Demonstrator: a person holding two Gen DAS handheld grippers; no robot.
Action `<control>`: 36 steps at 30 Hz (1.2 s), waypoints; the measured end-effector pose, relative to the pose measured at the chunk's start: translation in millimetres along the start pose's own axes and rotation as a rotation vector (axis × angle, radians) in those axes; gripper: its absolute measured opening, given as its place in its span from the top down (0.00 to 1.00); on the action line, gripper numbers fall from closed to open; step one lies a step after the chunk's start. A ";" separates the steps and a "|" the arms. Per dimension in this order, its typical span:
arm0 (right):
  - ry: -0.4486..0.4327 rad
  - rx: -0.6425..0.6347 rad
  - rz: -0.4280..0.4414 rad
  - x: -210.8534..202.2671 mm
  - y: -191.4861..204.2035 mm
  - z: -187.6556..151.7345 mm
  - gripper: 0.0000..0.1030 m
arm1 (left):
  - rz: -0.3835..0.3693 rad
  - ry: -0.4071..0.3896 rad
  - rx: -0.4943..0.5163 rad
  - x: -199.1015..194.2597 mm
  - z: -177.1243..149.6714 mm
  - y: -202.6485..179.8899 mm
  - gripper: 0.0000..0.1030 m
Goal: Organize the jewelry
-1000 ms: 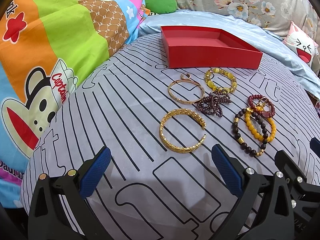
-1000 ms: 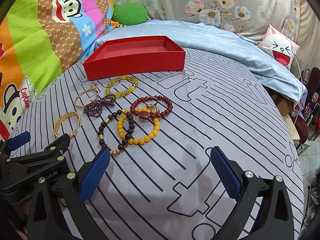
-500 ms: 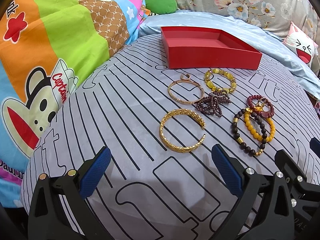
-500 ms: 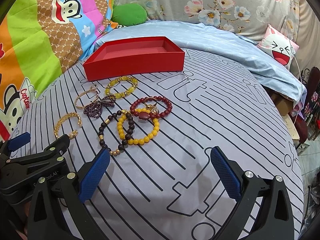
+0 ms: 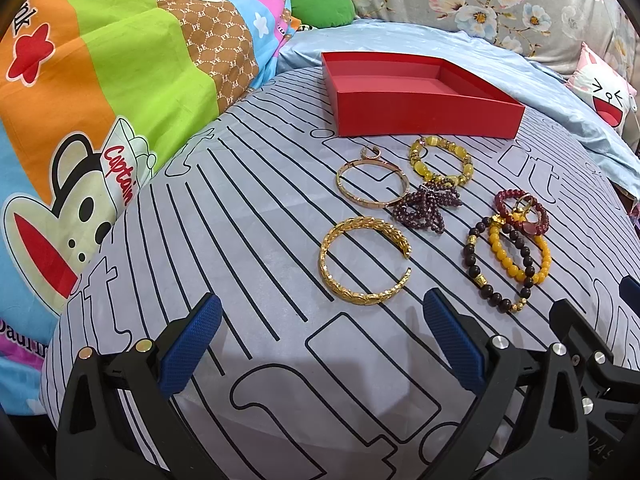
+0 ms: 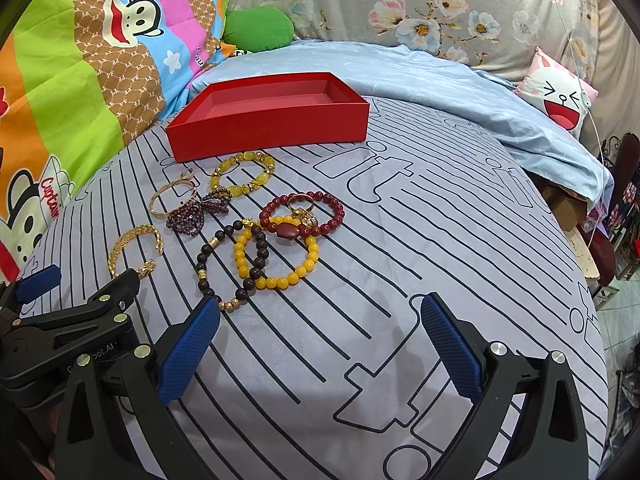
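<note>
Several bracelets lie on a striped grey sheet before an empty red box (image 5: 420,120) (image 6: 272,136). A gold cuff (image 5: 340,286) (image 6: 120,250) lies nearest my left gripper (image 5: 320,344), which is open and empty just short of it. Behind it lie a thin gold bangle (image 5: 352,196), a purple bead bunch (image 5: 424,210) and a yellow stone bracelet (image 5: 420,168). A dark bead bracelet (image 6: 208,264), a yellow bead bracelet (image 6: 280,282) and a red bead bracelet (image 6: 328,204) overlap ahead of my right gripper (image 6: 320,340), which is open and empty.
A colourful cartoon quilt (image 5: 100,100) rises on the left. A light blue sheet (image 6: 440,92) and a cartoon pillow (image 6: 560,96) lie behind and right. The bed edge drops off at the right (image 6: 592,280). The left gripper's body (image 6: 72,320) sits close beside my right one.
</note>
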State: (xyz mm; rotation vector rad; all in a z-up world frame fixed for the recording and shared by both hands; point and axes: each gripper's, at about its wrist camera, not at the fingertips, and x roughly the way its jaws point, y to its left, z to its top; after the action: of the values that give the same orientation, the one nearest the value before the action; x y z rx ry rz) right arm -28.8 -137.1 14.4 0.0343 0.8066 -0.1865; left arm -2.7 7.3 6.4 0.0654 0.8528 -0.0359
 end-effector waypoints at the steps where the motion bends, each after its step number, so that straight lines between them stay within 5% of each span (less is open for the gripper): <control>1: 0.000 -0.001 0.000 -0.1 0.1 0.0 0.06 | 0.000 0.001 0.000 0.1 0.0 -0.1 0.07; 18: 0.020 0.042 -0.002 4.4 -14.5 6.2 0.06 | -0.059 0.038 -0.087 6.4 6.1 35.6 0.07; 32: 0.037 0.063 0.013 16.8 -21.8 18.4 0.06 | -0.103 0.069 -0.026 28.3 28.1 -0.9 0.07; 36: 0.041 0.067 0.019 21.1 -23.2 22.1 0.06 | -0.109 0.096 -0.022 35.5 28.7 -5.3 0.17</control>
State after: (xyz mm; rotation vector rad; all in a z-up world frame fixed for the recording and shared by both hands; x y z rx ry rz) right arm -2.8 -165.4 15.4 0.1091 0.8406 -0.1956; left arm 41.9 -0.2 -1.7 -0.0003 0.9522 -0.1260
